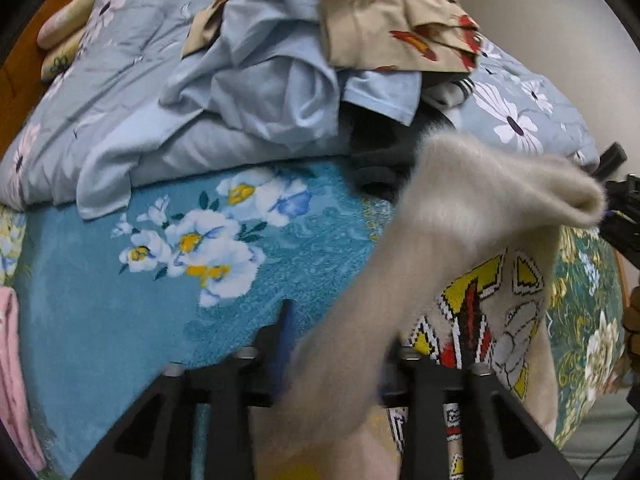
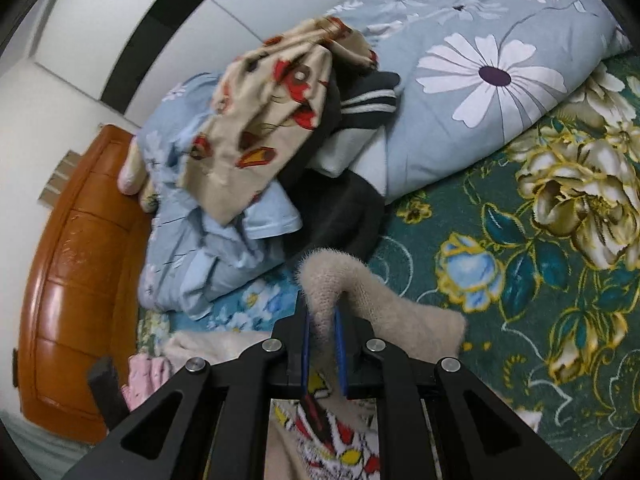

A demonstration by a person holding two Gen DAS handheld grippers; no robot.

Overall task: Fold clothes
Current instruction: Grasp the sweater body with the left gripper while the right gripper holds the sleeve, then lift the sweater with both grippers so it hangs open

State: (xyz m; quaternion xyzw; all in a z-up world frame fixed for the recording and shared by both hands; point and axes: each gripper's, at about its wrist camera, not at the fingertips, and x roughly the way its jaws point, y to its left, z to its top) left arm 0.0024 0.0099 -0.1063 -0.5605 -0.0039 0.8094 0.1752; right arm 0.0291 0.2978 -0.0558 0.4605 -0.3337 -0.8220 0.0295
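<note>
A fuzzy beige sweater [image 1: 472, 208] with a yellow, red and black cartoon print [image 1: 476, 304] hangs over the bed, one fold lifted to the right. In the left wrist view its blurred cloth runs down between the fingers of my left gripper [image 1: 346, 332]. Those jaws stand wide apart and open; only one blue pad [image 1: 287, 332] shows, apart from the cloth. In the right wrist view my right gripper [image 2: 323, 320] is shut on a raised fold of the sweater [image 2: 332, 280], blue pads pinching it. The print [image 2: 340, 448] hangs below.
A heap of clothes lies behind: light blue shirt [image 1: 272, 80], beige red-patterned cloth [image 1: 396, 20], dark striped garment [image 2: 360, 100]. A grey-blue daisy quilt [image 2: 480, 80], blue floral towel [image 1: 160, 280], green floral sheet [image 2: 540, 260], pink garment [image 1: 10, 360] and wooden headboard [image 2: 76, 280] surround them.
</note>
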